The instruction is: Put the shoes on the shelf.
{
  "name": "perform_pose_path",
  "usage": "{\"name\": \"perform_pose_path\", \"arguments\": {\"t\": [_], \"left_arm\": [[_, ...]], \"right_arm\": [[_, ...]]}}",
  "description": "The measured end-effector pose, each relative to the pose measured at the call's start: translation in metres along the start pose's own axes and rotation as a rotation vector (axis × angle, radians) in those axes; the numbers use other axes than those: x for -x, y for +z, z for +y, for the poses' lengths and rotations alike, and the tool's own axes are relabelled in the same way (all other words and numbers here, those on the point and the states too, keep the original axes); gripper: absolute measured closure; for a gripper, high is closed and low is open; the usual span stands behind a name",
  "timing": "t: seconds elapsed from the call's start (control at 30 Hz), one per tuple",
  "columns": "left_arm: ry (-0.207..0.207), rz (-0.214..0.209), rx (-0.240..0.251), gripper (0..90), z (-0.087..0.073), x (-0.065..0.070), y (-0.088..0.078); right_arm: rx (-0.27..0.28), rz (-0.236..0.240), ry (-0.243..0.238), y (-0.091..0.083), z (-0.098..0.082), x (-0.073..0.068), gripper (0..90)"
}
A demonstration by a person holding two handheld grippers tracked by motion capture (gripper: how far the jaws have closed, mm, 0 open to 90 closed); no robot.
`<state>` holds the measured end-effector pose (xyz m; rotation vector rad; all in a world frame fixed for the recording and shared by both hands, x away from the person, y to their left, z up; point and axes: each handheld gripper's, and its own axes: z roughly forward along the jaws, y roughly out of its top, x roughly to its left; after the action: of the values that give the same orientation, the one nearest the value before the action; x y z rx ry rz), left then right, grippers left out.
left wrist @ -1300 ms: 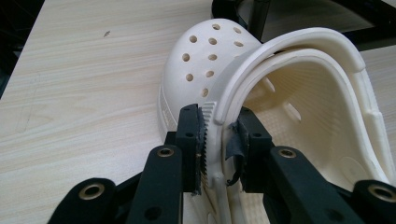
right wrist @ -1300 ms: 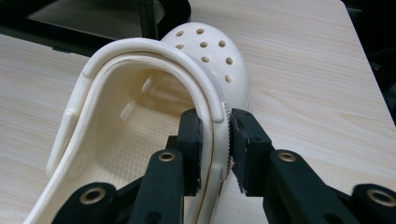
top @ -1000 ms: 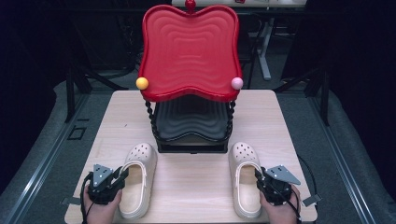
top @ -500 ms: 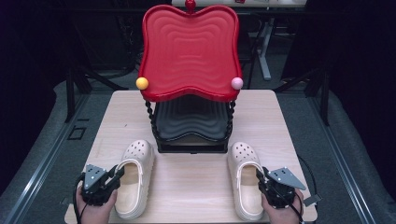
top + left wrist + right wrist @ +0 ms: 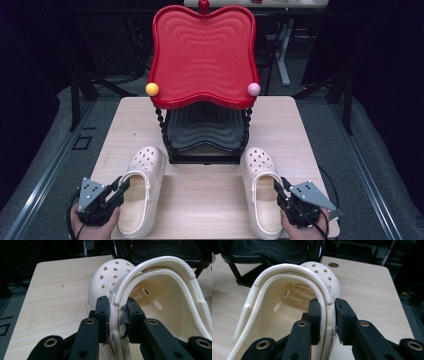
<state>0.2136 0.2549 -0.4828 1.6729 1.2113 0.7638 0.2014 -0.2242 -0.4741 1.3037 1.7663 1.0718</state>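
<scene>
two cream clogs lay on the pale wooden table (image 5: 210,195), toes pointing toward the two-tier rack (image 5: 204,127) with its red tray (image 5: 202,55) on top and black tray (image 5: 202,131) below. each was soft moulded foam with round holes punched over a domed toe, a thick rolled collar and a dimpled footbed. the left clog (image 5: 141,192) sat at the near left, the right clog (image 5: 261,192) at the near right, well apart. the left gripper (image 5: 120,187) was clamped on the outer side wall of the left clog, one jaw inside, one outside. the right gripper (image 5: 280,190) pinched the right clog's outer wall likewise.
</scene>
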Motion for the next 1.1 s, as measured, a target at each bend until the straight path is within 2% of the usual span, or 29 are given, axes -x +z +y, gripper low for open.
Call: {"name": "perform_pose_path", "arguments": {"t": [0.2, 0.4, 0.53, 0.73, 0.93, 1.1], "left_arm": [[0.018, -0.013, 0.027, 75.5, 0.008, 0.010, -0.007], [0.041, -0.027, 0.053, 75.6, 0.017, 0.021, -0.006], [0.042, -0.052, 0.070, 75.6, 0.024, 0.030, 0.000], [0.080, -0.081, 0.094, 75.7, 0.037, 0.047, 0.010], [0.105, -0.099, 0.105, 75.8, 0.049, 0.060, 0.026], [0.112, -0.115, 0.104, 75.8, 0.057, 0.069, 0.039]], "right_arm": [[0.042, 0.020, -0.022, -0.014, 0.011, -0.011, 74.9], [0.067, 0.048, -0.039, -0.014, 0.020, -0.022, 74.9], [0.073, 0.061, -0.051, -0.010, 0.027, -0.029, 75.0], [0.093, 0.082, -0.055, -0.001, 0.035, -0.038, 75.1], [0.100, 0.093, -0.048, 0.010, 0.044, -0.045, 75.4], [0.125, 0.091, -0.023, 0.018, 0.053, -0.049, 75.4]]}}
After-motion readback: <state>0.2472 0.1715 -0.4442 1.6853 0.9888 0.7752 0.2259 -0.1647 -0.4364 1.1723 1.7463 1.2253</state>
